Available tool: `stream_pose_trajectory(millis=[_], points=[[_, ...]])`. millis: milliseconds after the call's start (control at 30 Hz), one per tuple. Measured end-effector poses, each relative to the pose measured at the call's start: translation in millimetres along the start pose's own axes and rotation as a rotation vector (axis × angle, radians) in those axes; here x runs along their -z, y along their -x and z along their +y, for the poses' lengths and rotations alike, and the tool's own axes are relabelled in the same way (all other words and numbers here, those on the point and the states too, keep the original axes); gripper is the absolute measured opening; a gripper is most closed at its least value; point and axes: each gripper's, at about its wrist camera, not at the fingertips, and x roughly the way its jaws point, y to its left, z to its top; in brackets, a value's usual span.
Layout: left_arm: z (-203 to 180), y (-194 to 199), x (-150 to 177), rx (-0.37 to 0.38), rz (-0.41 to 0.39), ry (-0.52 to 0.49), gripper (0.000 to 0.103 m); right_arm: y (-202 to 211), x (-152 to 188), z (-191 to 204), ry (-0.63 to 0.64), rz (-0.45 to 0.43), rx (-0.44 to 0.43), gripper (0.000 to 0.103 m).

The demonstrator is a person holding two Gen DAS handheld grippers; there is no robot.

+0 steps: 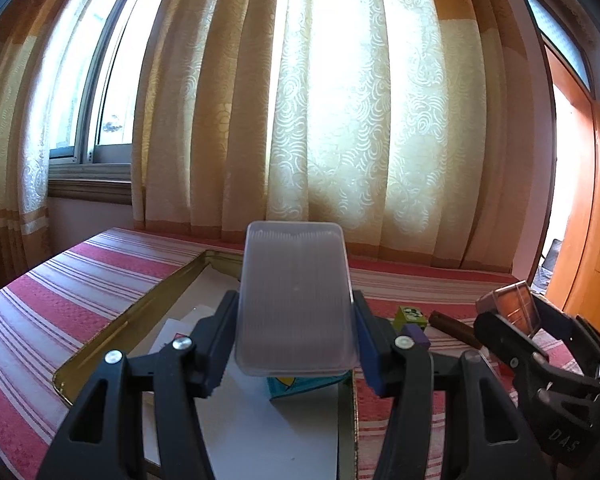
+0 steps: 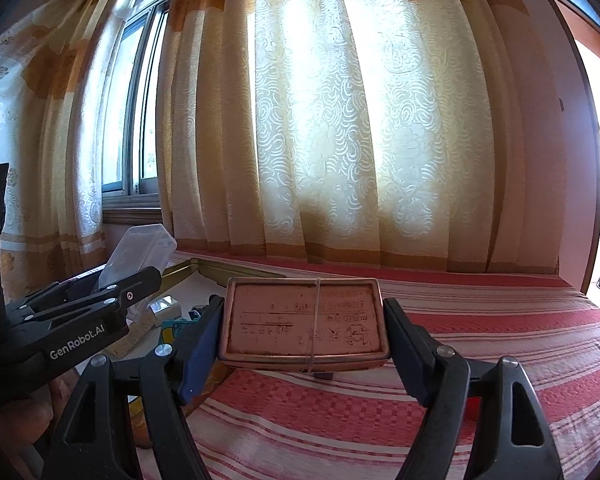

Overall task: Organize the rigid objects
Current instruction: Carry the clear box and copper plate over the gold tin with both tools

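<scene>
My left tongs (image 1: pixel 296 344) are clamped on a frosted clear case (image 1: pixel 296 300), the blue pads (image 1: pixel 366 344) pressing its two long sides near the lower end. The case stands up between the fingers, tilted back a little, its ribbed face toward me and its top rising well past the fingertips. It is held in the air above an open tin (image 1: pixel 140 312) with a gold rim and a white floor. Under the case, inside the tin, lies a teal box (image 1: pixel 300 386), and white cards sit further left on the floor.

My right tongs (image 2: pixel 304 328) hold a flat pink tin (image 2: pixel 304 322) by its short ends, jaws set wide and both pads tight against it. The pink tin lies nearly level, printed lid up, with a thin band (image 2: pixel 317 320) wrapped round its middle. It hangs clear of the striped cloth (image 2: pixel 480 340), just right of the open tin's corner.

Both tongs point roughly level, slightly downward, toward the curtain (image 2: pixel 340 120), side by side and close. From the left view a small green box (image 1: pixel 411 317), a purple block (image 1: pixel 416 336) and a dark brown stick (image 1: pixel 454 330) lie on the cloth between the two tongs. Part of my hand shows at the lower left edge of the right view
</scene>
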Motion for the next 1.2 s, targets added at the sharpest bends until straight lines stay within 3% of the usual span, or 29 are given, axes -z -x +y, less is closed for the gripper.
stream_pose_trajectory(millis=[1200], points=[[35.5,-6.1,-4.1,-0.076,0.02,0.038,0.054,-13.4,-3.3,30.8,0.038,0.014,-0.068,0.078]])
